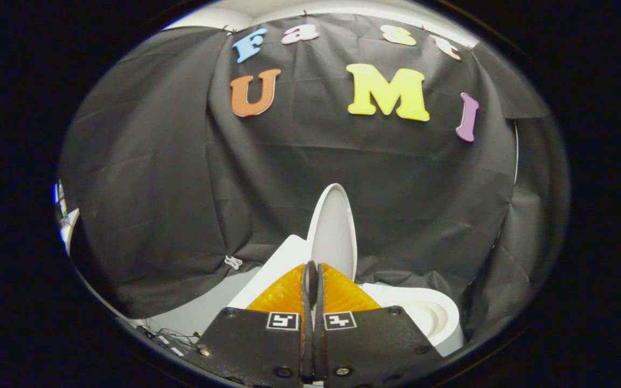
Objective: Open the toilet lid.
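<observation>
Lid up, claw closed on nothing.
The white oval plastic toilet lid (333, 229) stood upright just beyond the claw (310, 276), fingers pressed together; the white toilet bowl (429, 315) lay open beside them.

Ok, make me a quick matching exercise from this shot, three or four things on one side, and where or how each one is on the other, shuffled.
Things:
1. toilet lid
2. toilet bowl
3. gripper
4. cables

States or places:
A. on the floor, beside the toilet's base
B. raised, standing nearly upright just beyond the fingertips
C. uncovered, white inside showing
D. fingers closed together, nothing visibly pressed between them

Pairs: 1-B, 2-C, 3-D, 4-A
</observation>
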Available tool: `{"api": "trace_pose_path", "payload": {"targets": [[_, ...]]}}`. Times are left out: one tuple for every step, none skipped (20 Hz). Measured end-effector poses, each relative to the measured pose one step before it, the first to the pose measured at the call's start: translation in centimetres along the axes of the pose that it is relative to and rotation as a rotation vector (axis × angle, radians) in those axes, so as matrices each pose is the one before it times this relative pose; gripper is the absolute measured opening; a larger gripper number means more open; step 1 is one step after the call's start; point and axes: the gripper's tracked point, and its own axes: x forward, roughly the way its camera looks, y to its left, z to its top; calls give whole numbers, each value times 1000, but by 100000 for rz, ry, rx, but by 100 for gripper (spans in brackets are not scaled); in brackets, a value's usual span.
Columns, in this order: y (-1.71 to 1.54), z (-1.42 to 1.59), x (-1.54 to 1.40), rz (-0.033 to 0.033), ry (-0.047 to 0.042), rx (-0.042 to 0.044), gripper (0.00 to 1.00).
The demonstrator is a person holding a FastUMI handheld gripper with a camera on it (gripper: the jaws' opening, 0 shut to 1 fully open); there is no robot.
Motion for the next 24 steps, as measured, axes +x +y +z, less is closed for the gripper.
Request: {"api": "trace_pose_path", "payload": {"targets": [[403,-107,134,-866,-8,-1316,4],[395,-74,43,-1047,117,-720,4],[157,-74,106,-1496,281,-621,4],[98,19,24,-1568,110,-1326,4],[50,-52,117,-962,-247,-1909,5],[156,-72,55,162,-220,-1547,6],[-195,-68,151,27,-660,-731,9],[571,-146,119,4417,-109,1116,13],[471,-325,-250,3163,-257,1829,27],[45,53,-91,1395,-1604,1618,42],[-939,183,-651,-1611,-2557,340,57],[-1093,472,-597,-2060,-3472,731,71],[-688,616,-647,-19,-4150,1921,86],[-304,548,-771,2329,-2840,3219,100],[-381,496,-796,2651,-2549,3560,100],[-526,356,-926,1788,-2081,2716,100],[-1111,578,-1221,-269,-2081,1964,100],[-1891,830,-1704,-1146,-3195,1531,100],[-1944,765,-1440,-2156,-3373,1408,100],[-2026,666,-1440,-2469,-3073,1019,100],[-2140,227,-1136,-3142,-2241,625,100],[-2183,186,-1414,-2813,-1405,-42,100],[-2036,-28,-1116,-2899,-1649,-617,100],[-2423,-154,-1363,-3270,-1279,-943,100]]}}
